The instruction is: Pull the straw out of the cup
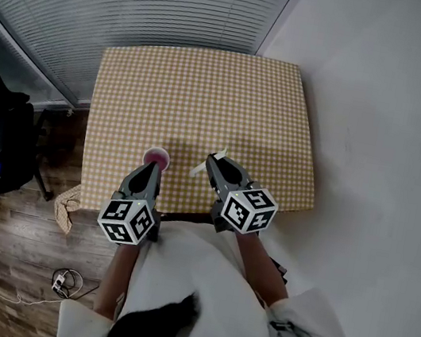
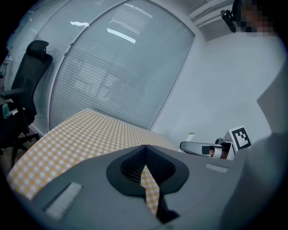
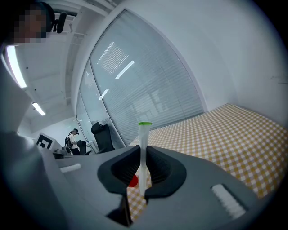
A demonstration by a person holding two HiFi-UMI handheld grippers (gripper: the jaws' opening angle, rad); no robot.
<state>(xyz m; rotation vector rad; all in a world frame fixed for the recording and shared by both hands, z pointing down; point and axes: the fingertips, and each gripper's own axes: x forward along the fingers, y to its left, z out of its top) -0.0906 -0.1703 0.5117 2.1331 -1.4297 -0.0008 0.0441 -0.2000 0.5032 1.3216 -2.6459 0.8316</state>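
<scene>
My right tool (image 3: 142, 152) grips the straw (image 3: 144, 134), which is out of the cup (image 1: 157, 157) and at its 3 o'clock above the counter (image 1: 207, 98). My left tool (image 2: 145, 147), closed on nothing, sits at the cup's 6 o'clock.

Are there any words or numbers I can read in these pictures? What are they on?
None: no readable words or numbers anywhere.
The left gripper and right gripper wear only black-and-white square patterns, not letters.
The white plastic straw with a green tip is unprinted.
</scene>
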